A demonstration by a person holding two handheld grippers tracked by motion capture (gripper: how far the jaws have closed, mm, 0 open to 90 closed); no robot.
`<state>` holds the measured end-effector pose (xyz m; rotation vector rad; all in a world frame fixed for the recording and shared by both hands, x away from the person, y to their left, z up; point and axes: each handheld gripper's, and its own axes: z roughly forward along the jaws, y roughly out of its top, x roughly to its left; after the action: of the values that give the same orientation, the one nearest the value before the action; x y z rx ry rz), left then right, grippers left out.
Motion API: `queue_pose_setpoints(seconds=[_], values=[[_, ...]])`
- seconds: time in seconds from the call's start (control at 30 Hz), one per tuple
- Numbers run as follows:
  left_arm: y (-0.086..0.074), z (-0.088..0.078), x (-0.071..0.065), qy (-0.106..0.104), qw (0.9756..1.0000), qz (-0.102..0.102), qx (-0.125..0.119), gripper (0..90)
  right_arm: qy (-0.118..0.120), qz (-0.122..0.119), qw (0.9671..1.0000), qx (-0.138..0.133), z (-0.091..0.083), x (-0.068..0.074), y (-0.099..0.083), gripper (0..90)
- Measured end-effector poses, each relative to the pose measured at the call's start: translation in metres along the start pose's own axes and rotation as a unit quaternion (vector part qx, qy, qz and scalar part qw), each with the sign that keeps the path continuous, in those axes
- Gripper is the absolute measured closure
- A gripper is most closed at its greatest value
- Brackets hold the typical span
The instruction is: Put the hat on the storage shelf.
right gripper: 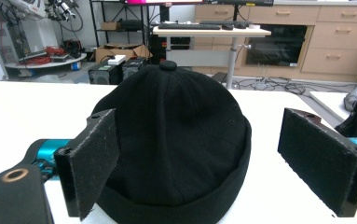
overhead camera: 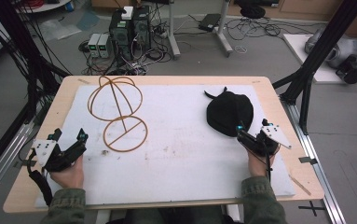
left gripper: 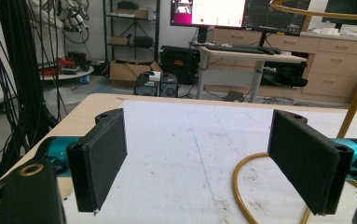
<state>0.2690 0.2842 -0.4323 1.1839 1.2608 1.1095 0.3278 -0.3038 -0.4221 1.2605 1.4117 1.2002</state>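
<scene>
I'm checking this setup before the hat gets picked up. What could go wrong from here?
1. The right gripper has its jaws open at the black hat, which is soft: closing low on the brim may pinch only a fold, so it could sag or slip out.
2. The wire hat stand looks light and thin; a snagged hat might tip it.
3. The left gripper sits open beside the stand's base ring and could nudge it.

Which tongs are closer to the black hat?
Right. The right tongs sit open just in front of the black hat, which shows between the jaws in the right gripper view. The left tongs are far across the table, beside the wire stand.
</scene>
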Motion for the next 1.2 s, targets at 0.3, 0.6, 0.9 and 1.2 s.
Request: queue_pose_setpoints(seconds=[0.3,0.6,0.9,1.2], values=[[-0.0002,0.0,0.0003,0.0,1.0,-0.003,0.0,20.0,0.001,-0.001,1.0,0.007,0.0005,0.0006,-0.0005,12.3],[-0.0003,0.0001,0.0001,-0.003,1.0,-0.001,0.002,20.0,0.003,0.005,0.9999,0.008,0.0002,0.0004,-0.0005,12.3],[-0.0007,0.0009,-0.0004,-0.004,1.0,0.0,0.004,20.1,0.014,0.015,0.9997,0.014,0.0031,-0.0016,-0.0013,12.2],[-0.0011,0.0016,-0.0002,-0.005,1.0,0.0,0.004,20.0,0.015,0.007,0.9997,0.017,0.0062,-0.0008,-0.0021,12.2]])
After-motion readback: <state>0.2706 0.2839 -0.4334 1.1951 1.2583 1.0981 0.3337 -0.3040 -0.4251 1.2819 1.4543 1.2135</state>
